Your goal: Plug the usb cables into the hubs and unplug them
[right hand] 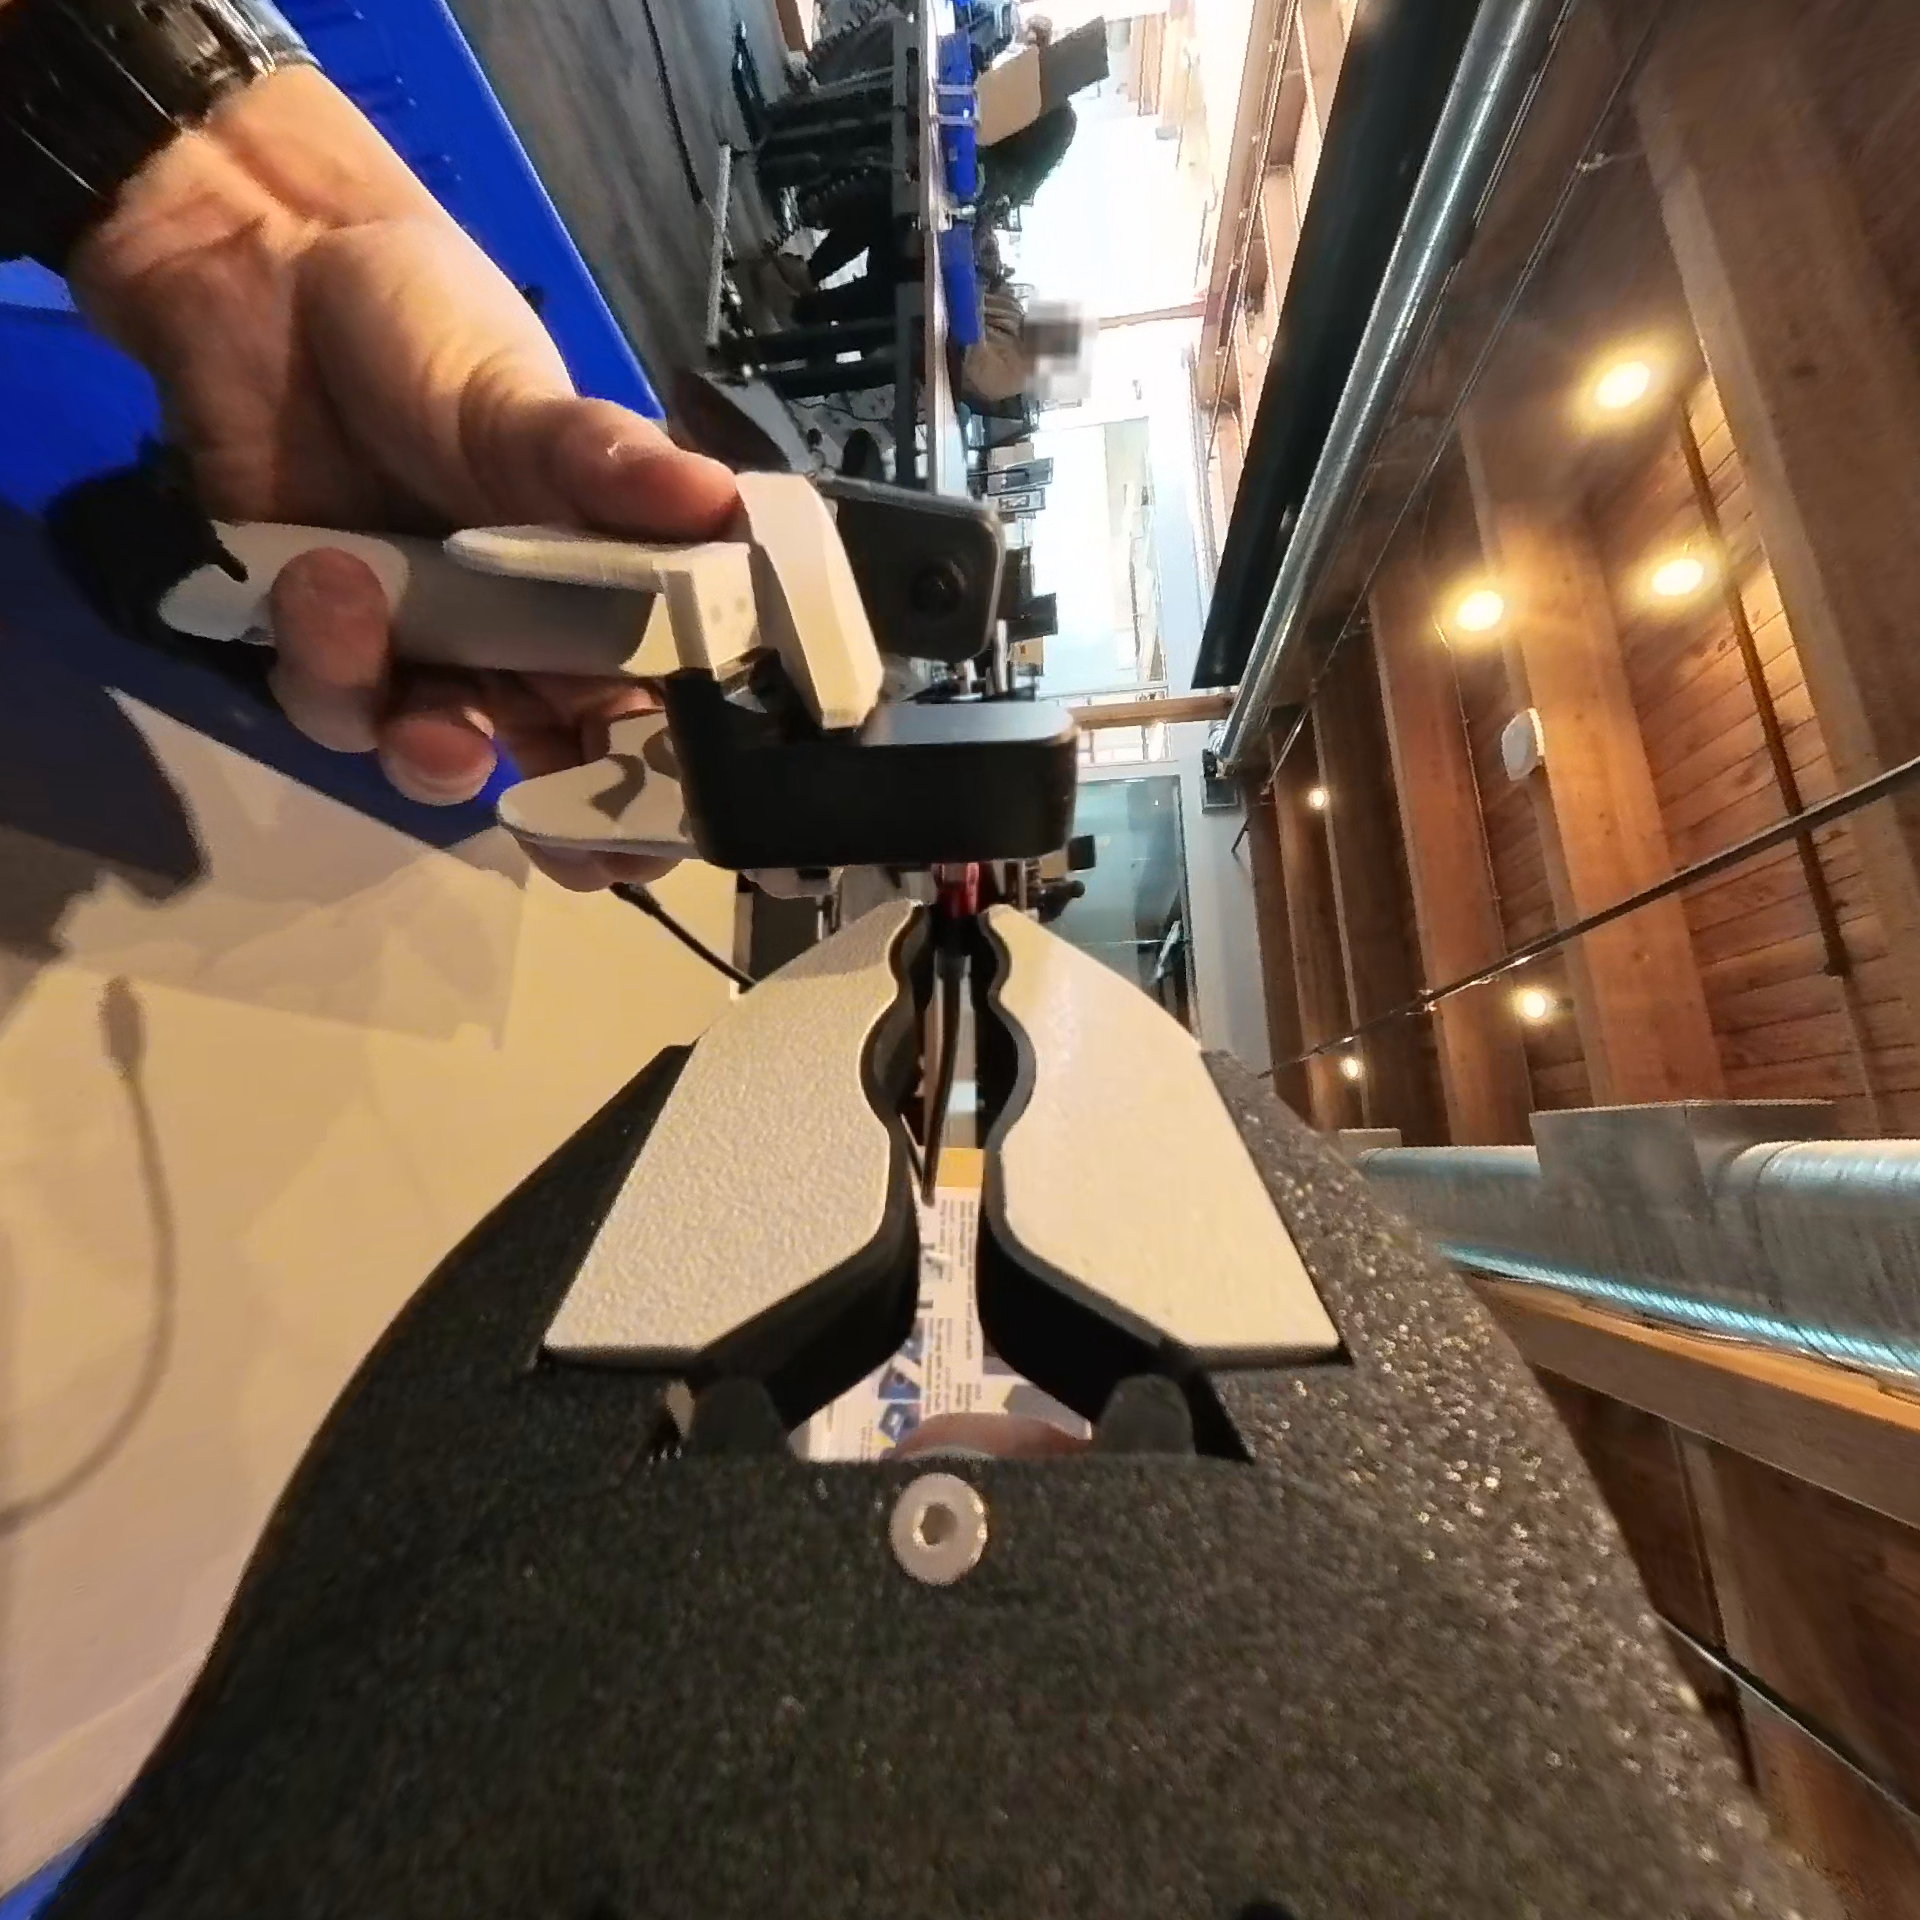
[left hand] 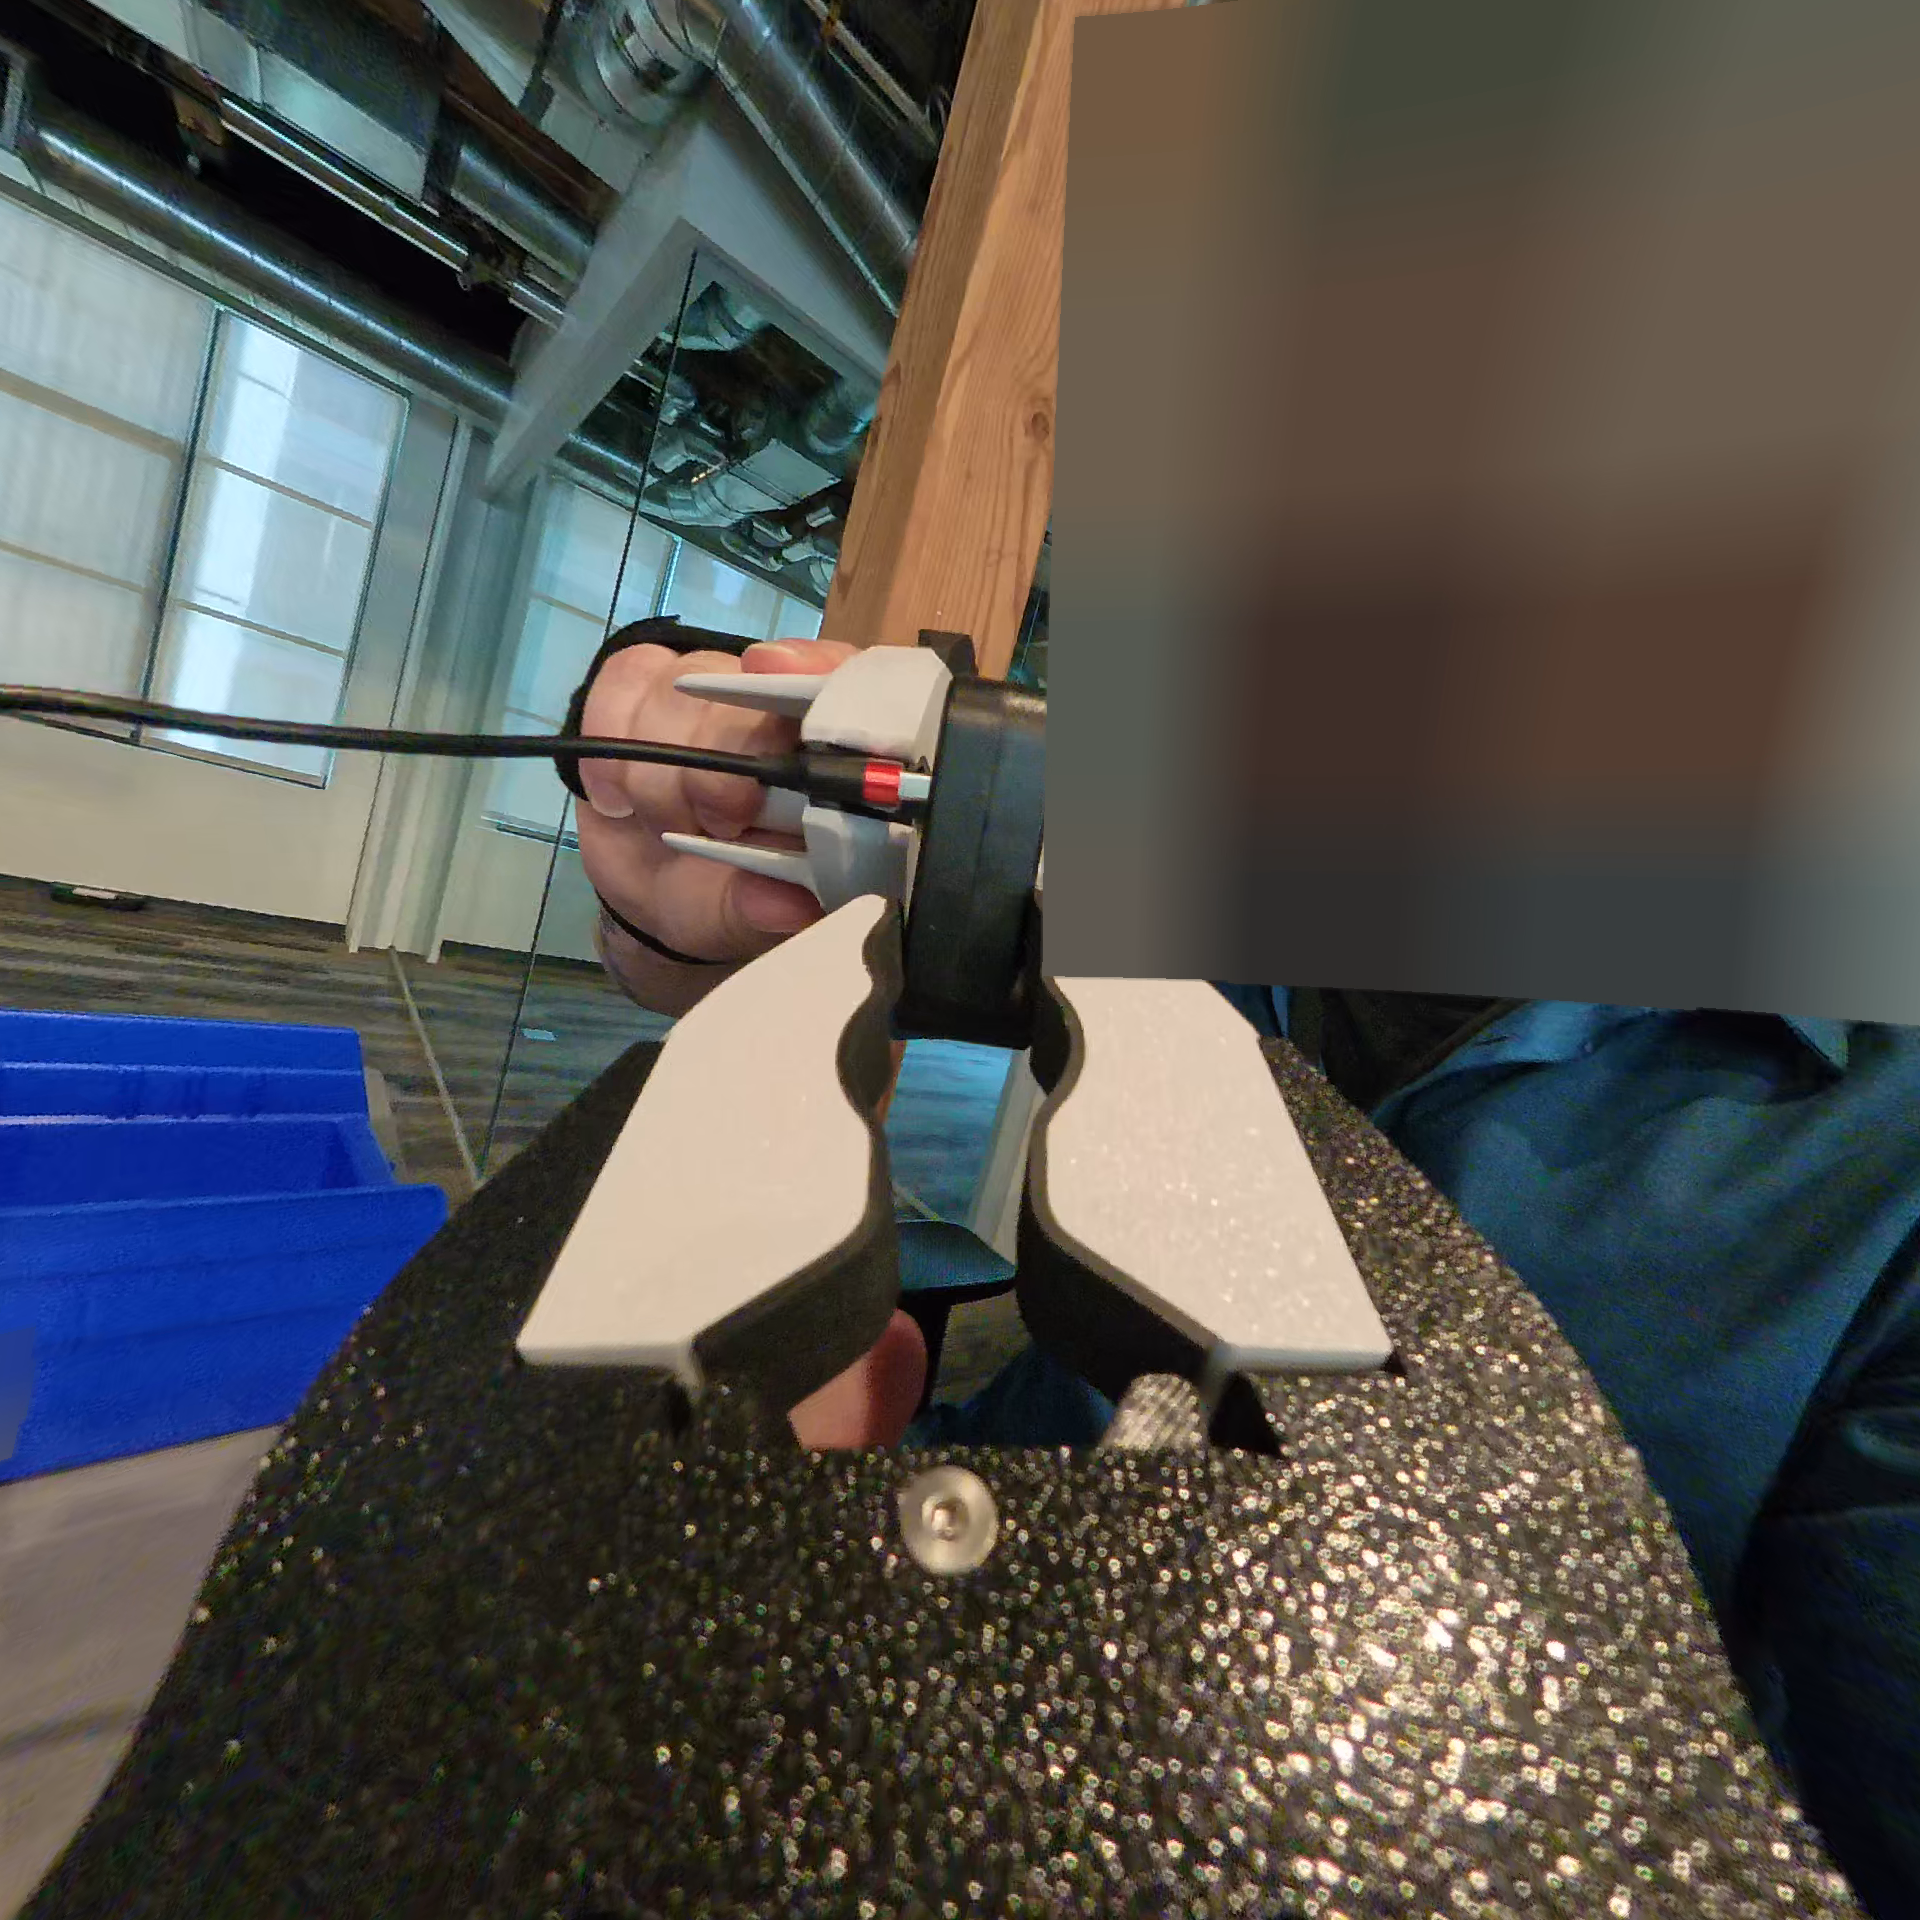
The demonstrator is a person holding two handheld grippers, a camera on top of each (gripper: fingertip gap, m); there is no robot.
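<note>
Grey fingers with black pads on the left gripper (left hand: 961, 966) are pinching the lower edge of a black hub (left hand: 971, 810), holding it upright and edge-on to that camera. Coming at the hub's face from the side, the right gripper (right hand: 951, 925) is squeezing narrow on the usb cable (left hand: 416, 740). Its jaws are closing around the black plug with the red band (left hand: 881, 784), just behind the bare metal tip. That tip is meeting the hub's face, though I cannot tell how deep it is sitting. From the plug the cable is running out taut and nearly level, away from the hub.

A person's hand (left hand: 675, 821) is wrapping around the right gripper's handle behind the plug. Further out, a blue bin (left hand: 187, 1195) is sitting on the white table (right hand: 343, 1039), and a second thin cable (right hand: 145, 1143) is lying loose on the tabletop. A wooden post (left hand: 966, 364) is rising behind the hub.
</note>
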